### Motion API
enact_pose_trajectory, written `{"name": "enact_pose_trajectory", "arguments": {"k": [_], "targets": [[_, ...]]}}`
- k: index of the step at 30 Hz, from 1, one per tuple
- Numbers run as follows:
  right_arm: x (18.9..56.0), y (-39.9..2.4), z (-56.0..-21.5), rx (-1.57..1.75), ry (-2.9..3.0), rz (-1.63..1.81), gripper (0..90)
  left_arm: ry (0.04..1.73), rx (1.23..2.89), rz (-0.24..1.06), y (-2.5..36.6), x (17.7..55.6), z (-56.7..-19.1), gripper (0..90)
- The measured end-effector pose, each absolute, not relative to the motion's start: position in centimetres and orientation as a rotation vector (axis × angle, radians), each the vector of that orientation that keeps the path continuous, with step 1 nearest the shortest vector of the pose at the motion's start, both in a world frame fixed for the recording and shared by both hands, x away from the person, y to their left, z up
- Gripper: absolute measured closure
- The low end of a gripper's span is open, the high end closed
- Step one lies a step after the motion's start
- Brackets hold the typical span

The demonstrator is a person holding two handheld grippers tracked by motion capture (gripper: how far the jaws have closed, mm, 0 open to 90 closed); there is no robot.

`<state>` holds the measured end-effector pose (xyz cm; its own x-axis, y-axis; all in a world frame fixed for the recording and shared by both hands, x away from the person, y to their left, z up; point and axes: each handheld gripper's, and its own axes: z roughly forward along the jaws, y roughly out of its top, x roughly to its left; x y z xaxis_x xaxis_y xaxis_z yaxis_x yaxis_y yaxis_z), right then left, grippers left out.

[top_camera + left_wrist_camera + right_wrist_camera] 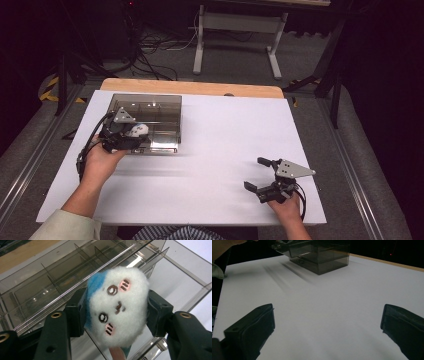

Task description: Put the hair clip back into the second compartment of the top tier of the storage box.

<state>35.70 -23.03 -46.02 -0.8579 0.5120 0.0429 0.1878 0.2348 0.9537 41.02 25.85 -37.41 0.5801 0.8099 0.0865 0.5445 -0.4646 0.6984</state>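
Note:
A small white plush toy (118, 307) with a blue patch and an embroidered face sits between the jaws of my left gripper (116, 312), which is shut on it. In the high view that left gripper (131, 135) holds the plush toy (136, 131) over the front left part of a smoky clear plastic organiser box (159, 107) with several dividers (52, 280). My right gripper (260, 175) rests near the table's front right, its jaws wide open over the bare white surface (329, 315) with nothing between them.
The white tabletop (220, 135) has a wooden strip (190, 87) along its far edge. Behind the table stand a white frame's legs (235, 35) and loose cables (150, 55) on the floor. The organiser box (319, 255) lies far ahead in the right gripper view.

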Motion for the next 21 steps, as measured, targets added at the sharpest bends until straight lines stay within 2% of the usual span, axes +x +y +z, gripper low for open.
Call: {"name": "enact_pose_trajectory", "arguments": {"k": [10,21], "targets": [[35.70,-23.04,-46.02,0.654,2.234,1.669,0.0,1.075,2.203,0.552,25.58,40.96,-37.53,40.6],[35.75,-23.13,-46.01,0.656,2.232,1.681,0.0,1.048,2.196,0.537,25.55,40.67,-37.21,33.2]]}}
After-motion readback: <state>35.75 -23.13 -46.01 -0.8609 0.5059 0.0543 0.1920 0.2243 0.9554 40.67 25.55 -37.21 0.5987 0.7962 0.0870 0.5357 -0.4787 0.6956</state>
